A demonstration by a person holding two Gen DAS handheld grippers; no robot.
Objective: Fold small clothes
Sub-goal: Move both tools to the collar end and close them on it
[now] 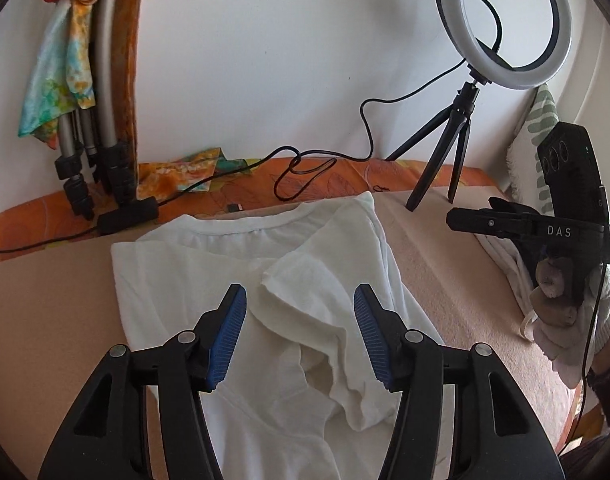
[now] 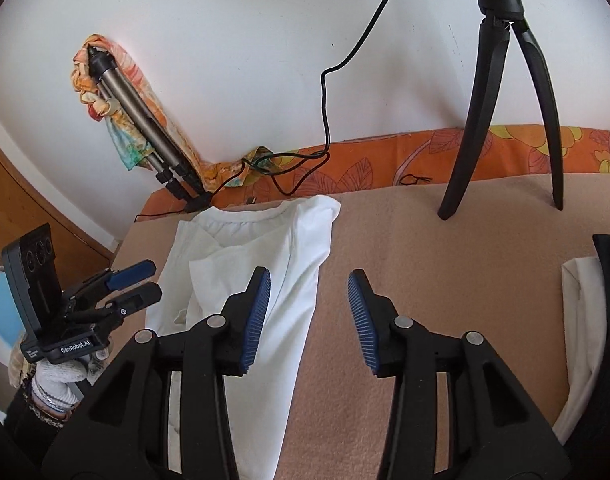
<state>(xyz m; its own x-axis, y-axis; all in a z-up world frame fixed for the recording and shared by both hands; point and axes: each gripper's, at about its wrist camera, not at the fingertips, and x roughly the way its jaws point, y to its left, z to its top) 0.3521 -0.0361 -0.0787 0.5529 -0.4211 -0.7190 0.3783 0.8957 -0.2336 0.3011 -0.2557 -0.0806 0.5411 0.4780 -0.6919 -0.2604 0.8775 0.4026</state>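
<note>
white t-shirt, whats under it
The white t-shirt lies on a beige blanket, bare on both sides. Whatever is directly beneath the shirt is covered.

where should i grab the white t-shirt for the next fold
Probably at the bottom hem, coming from the near side. The white t-shirt lies flat on the beige blanket, collar toward the wall, both sleeves already folded in. The left hand-held gripper hovers open above it, holding nothing; the hem itself is out of view.
</note>
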